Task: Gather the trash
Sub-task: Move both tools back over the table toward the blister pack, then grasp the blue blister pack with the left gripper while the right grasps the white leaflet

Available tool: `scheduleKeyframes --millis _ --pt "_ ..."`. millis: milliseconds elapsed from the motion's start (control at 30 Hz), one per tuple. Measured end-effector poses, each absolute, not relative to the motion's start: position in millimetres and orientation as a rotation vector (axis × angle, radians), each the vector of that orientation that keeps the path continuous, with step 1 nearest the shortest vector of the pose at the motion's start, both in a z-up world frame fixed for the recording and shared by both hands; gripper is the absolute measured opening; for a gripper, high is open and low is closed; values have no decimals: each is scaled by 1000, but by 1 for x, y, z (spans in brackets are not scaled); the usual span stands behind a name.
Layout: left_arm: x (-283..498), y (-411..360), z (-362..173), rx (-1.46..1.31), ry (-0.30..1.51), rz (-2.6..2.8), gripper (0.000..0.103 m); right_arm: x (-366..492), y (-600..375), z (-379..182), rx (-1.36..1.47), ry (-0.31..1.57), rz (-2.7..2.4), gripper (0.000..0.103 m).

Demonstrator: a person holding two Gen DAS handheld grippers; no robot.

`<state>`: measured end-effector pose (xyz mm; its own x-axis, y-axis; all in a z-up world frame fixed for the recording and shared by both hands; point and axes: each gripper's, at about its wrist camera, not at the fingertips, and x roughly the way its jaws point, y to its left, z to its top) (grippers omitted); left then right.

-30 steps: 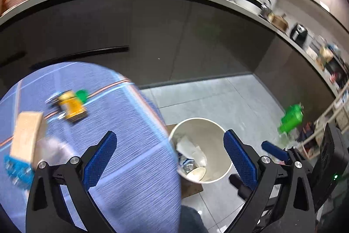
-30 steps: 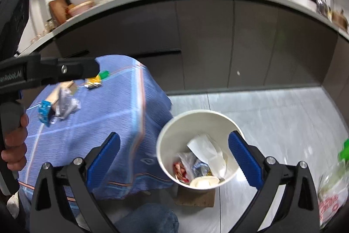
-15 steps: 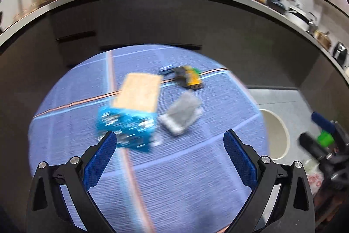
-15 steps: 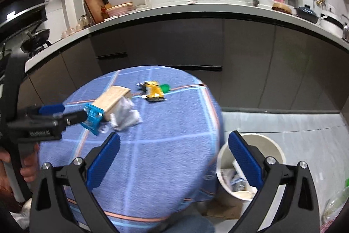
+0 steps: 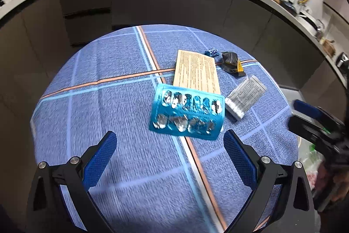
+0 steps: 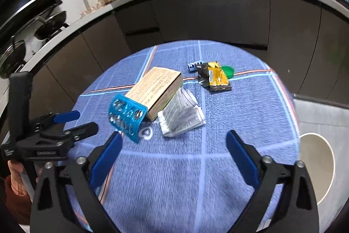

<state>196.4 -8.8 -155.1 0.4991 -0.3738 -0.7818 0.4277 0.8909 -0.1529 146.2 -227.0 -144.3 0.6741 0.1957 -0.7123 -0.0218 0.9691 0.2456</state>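
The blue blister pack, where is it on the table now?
The blue blister pack lies near the middle of the round table, leaning on the near end of the tan medicine box, with the folded paper leaflet just to its right in the left wrist view.

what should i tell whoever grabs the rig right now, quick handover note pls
Left gripper: open, nothing between the jaws, poised above the table just short of the blue blister pack.
Right gripper: jaws wide and closing slightly, nothing between them, over the table's near side.
On the table: blister pack leaning on the tan box, folded leaflet beside the box, black-and-yellow wrapper, small blue-and-white wrapper, green cap.
White bin on the floor, right of the table; contents out of view.
Done: nothing in hand. Left: all of it into the bin.
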Motion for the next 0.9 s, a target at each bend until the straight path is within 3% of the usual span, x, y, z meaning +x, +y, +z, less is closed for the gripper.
scheduleKeyframes --millis 500,600,667,700,900 --pt "285 -4 -197 -104 1050 -740 91 197 -210 -174 225 876 76 67" --pt "286 -11 -199 -83 1066 -776 67 200 -209 -178 224 883 69 51" --pt "279 -17 -198 -50 1062 -796 55 200 -209 -181 225 892 74 28" --pt "277 -19 -198 -45 1065 -808 53 198 -209 -182 228 892 79 22" --pt "253 -31 -188 -9 1052 -848 29 181 -211 -178 205 863 92 7"
